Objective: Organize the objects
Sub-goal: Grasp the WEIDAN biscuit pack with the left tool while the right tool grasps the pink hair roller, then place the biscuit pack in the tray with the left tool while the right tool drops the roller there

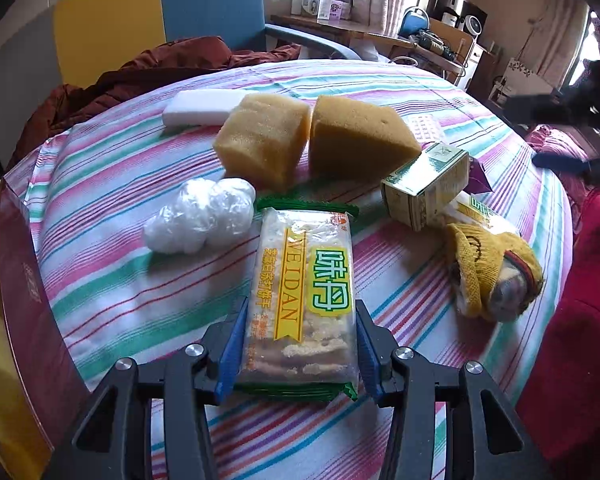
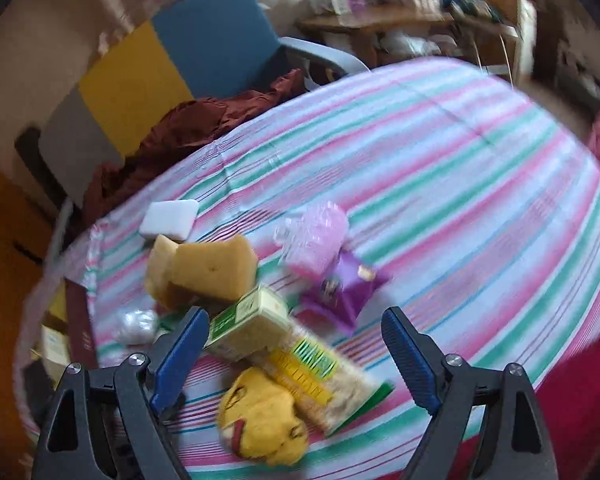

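Observation:
My left gripper (image 1: 300,320) is shut on a cracker packet (image 1: 304,296) with green ends and a yellow label, held by its near end just above the striped bedsheet (image 1: 112,280). Beyond it lie two yellow sponges (image 1: 264,140), a white foam block (image 1: 204,108), a ball of clear plastic (image 1: 200,216), a green and cream box (image 1: 428,184) and a yellow sock (image 1: 492,268). My right gripper (image 2: 296,348) is open and empty, hovering over a second cracker packet (image 2: 320,376), the yellow sock (image 2: 264,424) and the green box (image 2: 248,324).
A purple snack pouch (image 2: 344,292) and a pink clear bag (image 2: 316,236) lie mid-bed. A dark red book (image 1: 28,288) stands at the left edge. A brown blanket (image 1: 148,72), a blue chair (image 1: 216,4) and a cluttered desk (image 1: 360,32) are behind. Red fabric (image 1: 580,340) lies at right.

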